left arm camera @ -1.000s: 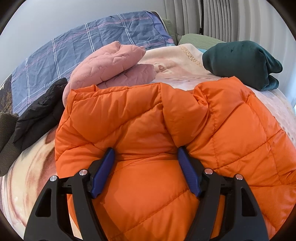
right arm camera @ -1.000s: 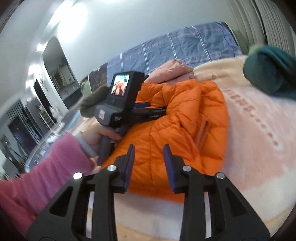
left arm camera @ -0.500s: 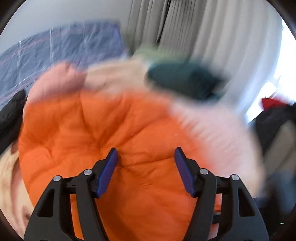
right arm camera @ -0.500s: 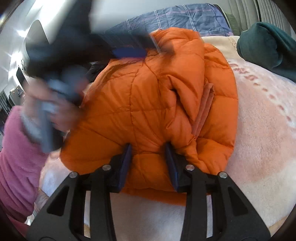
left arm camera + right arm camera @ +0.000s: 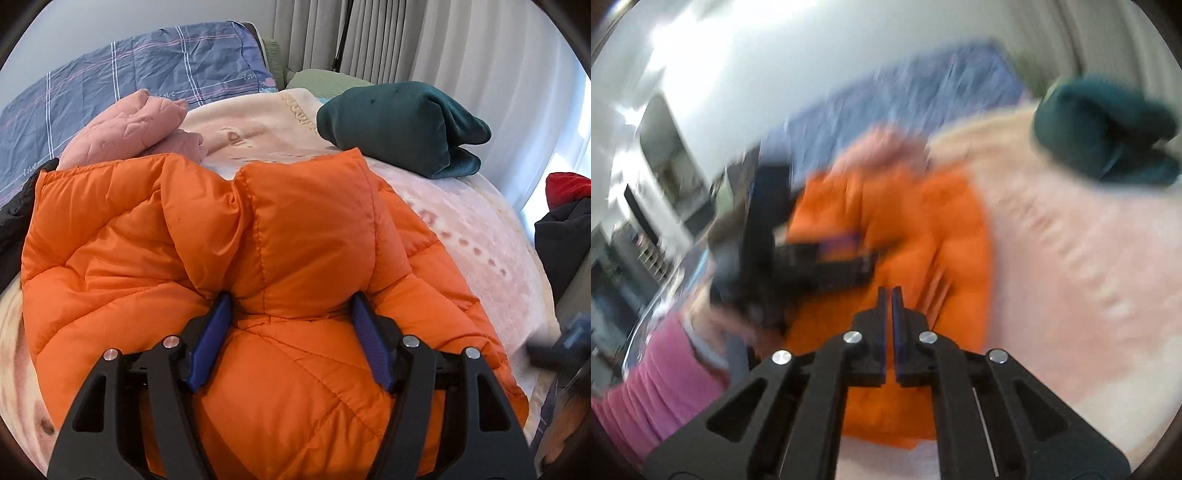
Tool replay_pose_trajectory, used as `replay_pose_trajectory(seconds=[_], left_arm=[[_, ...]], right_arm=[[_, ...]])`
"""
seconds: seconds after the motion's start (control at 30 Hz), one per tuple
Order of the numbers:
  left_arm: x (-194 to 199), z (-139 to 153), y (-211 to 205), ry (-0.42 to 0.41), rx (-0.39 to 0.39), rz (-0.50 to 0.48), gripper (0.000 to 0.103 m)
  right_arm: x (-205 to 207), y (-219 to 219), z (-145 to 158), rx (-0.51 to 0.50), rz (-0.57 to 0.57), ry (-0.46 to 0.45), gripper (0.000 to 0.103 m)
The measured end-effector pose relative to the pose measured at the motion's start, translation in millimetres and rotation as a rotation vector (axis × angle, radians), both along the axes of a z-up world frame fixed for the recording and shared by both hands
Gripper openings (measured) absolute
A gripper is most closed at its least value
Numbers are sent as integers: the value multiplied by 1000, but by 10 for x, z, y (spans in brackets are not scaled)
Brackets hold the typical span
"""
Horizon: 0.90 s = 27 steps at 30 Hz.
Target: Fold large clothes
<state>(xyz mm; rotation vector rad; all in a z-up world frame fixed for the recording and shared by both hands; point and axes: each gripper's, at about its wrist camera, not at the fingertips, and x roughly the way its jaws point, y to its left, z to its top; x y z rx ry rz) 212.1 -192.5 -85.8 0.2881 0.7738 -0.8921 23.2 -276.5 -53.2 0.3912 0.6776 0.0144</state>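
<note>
Blanket (image 5: pixel 461 229): pale pink fleece covering the bed.
Orange jacket (image 5: pixel 155 251): puffy, quilted, folded, lying on the blanket.
Green garment (image 5: pixel 399 125): folded, behind the jacket.
Left gripper (image 5: pixel 290 334): jaws spread wide, pressing into a jacket fold.
Right gripper (image 5: pixel 889 314): jaws together, holding nothing; its view is blurred.

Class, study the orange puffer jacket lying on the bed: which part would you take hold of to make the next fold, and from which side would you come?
Grip the orange puffer jacket at its left edge, coming from the left. That half lies flat and spread, while the middle bulges between the open left tongs, probably too thick to pinch.
</note>
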Motion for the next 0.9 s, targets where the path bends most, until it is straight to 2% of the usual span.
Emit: replay_pose_trajectory(seconds=[0.03,0.07,0.13,0.2,0.33,0.37,0.47,0.53,0.6,0.63,0.67,0.7,0.8,0.9], left_arm=[[11,8,8,8,-5,-3,68],[19,22,14,15,-8,-9,69],[34,74,21,27,-9,-13,69],[55,184,10,29,-23,-21,64],[140,492,-180,-5,-85,-52,62],[176,484,-273,-7,-78,-64,62],[323,78,-544,10,72,-36,65],[291,-21,-600,-25,106,-16,65],[209,-58,-604,-72,127,-15,65],[202,-60,-590,-75,124,-14,65],[210,-61,-569,-70,115,-12,65],[233,-59,-538,-57,99,-11,65],[252,-57,-494,-44,75,-10,65],[231,-51,-489,-47,69,-9,65]], right_arm=[[73,57,-200,-10,12,72,0],[114,79,-400,-5,16,75,0],[107,52,-426,22,9,82,0],[94,40,-431,72,-4,99,0],[71,66,-435,51,6,101,0],[63,81,-437,44,6,99,0],[44,119,-425,41,5,81,0],[-38,27,-380,86,13,73,2],[-144,-93,-339,181,25,79,5],[-214,-150,-302,223,23,77,20],[-301,-194,-262,253,15,72,42],[-431,-221,-196,273,5,58,79],[-680,-142,-56,251,35,53,79],[-767,-72,-131,273,51,127,79]])
